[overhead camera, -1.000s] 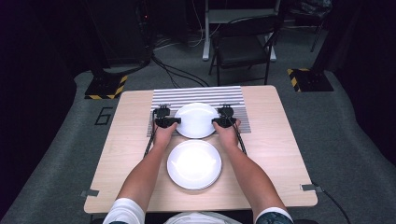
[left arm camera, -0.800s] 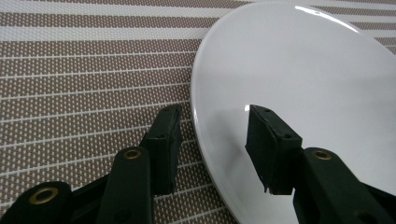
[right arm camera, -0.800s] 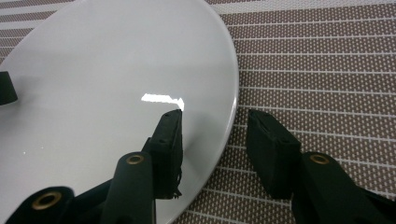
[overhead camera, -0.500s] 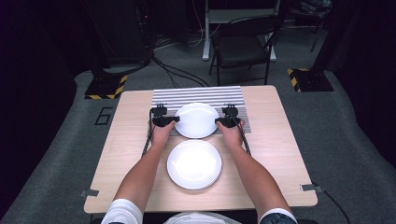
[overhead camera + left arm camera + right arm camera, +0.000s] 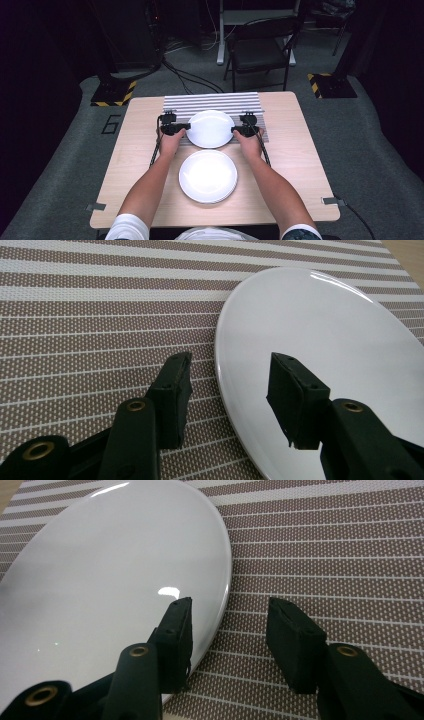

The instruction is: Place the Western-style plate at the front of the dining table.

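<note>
A white plate (image 5: 210, 128) lies flat on the striped placemat (image 5: 215, 100). My left gripper (image 5: 186, 127) is at its left rim and my right gripper (image 5: 234, 131) at its right rim. In the left gripper view the jaws (image 5: 232, 390) straddle the plate's edge (image 5: 325, 330), with a gap on both sides. The right gripper view shows the same: the jaws (image 5: 227, 630) stand apart around the plate's rim (image 5: 110, 570), with no pad pressing on it. Both pairs of jaws have just been opening, with the rim still between them.
A stack of white plates (image 5: 208, 175) sits on the wooden table (image 5: 295, 150) nearer the person, between the forearms. The placemat (image 5: 100, 315) spreads beyond the plate on both sides. A folding chair (image 5: 260, 50) stands past the table's far edge.
Both grippers' jaws have widened off the plate's rim, and the plate now rests flat on the mat. The hands have hardly moved.
</note>
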Available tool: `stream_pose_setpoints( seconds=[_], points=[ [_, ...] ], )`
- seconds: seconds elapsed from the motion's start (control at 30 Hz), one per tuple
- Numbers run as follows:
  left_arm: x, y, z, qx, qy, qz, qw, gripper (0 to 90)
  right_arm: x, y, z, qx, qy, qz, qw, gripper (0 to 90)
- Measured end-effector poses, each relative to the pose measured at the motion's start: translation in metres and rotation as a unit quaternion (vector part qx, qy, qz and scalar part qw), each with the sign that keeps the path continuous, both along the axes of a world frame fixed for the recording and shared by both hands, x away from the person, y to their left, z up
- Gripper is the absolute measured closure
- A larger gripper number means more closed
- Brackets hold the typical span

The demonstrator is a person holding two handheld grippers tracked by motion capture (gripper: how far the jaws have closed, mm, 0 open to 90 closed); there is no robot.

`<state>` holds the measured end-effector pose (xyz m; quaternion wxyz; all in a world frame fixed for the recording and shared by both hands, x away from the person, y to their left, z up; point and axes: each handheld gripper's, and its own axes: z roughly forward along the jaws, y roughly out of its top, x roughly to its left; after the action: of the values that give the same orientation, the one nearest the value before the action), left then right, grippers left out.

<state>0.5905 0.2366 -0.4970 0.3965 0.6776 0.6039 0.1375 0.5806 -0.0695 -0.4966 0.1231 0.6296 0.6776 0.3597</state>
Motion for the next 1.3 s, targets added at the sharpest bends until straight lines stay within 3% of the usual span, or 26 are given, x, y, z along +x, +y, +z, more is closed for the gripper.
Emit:
stream_pose_setpoints(
  seconds=[0.53, 0.87, 1.13, 1.3],
  points=[
    [-0.009, 0.015, 0.012, -0.030, -0.010, 0.012, 0.9994, 50.8, -0.011, -0.010, 0.015, 0.011, -0.016, 0.010, 0.9998, 51.6],
    [-0.015, 0.019, 0.012, -0.020, -0.010, 0.002, 0.9998, 50.9, -0.017, -0.006, 0.020, 0.013, -0.023, 0.027, 0.9993, 51.8],
    [-0.022, 0.023, 0.022, -0.021, -0.018, 0.004, 0.9996, 50.8, -0.032, -0.009, 0.026, 0.022, -0.034, 0.042, 0.9983, 52.1],
    [-0.029, 0.024, 0.029, -0.021, -0.021, -0.009, 0.9995, 50.6, -0.039, -0.014, 0.033, 0.021, -0.038, 0.046, 0.9980, 51.8]
  ],
)
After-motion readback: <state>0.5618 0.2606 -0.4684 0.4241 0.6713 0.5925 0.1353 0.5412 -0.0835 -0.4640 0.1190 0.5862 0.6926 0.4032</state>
